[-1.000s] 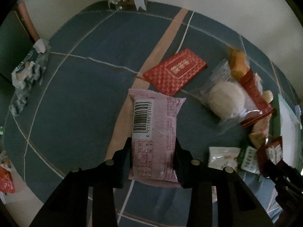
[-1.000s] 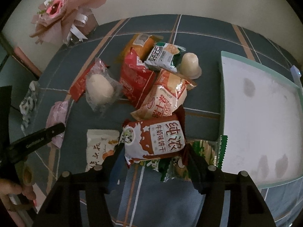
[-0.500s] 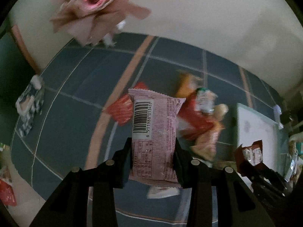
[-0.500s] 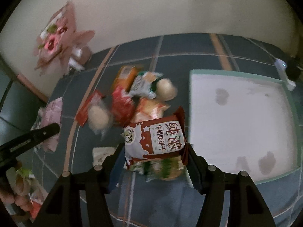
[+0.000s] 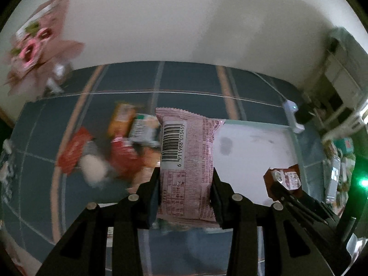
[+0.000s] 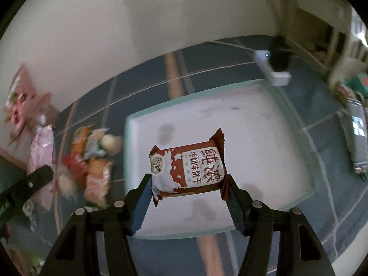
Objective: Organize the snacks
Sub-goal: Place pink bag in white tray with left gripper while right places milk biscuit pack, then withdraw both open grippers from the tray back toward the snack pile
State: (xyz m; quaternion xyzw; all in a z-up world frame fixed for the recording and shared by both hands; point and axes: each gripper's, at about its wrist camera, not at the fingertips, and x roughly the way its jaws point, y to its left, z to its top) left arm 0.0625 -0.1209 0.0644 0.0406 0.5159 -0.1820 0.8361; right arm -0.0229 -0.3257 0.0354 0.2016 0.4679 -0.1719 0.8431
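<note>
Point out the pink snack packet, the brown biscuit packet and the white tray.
pink snack packet (image 5: pixel 186 158), left wrist view, on its barcode side.
brown biscuit packet (image 6: pixel 187 169), right wrist view, on its printed front.
white tray (image 6: pixel 264 124), right wrist view, on its bare floor.

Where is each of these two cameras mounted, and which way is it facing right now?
Left wrist: sits on the left gripper, looking down along its fingers at the pink packet they clamp, with the tray beyond; the right gripper shows at lower right.
Right wrist: sits on the right gripper, looking down over the tray past the brown biscuit packet it clamps; one left finger shows at left.
Shared: tray, loose snack pile, bouquet, both held packets.
</note>
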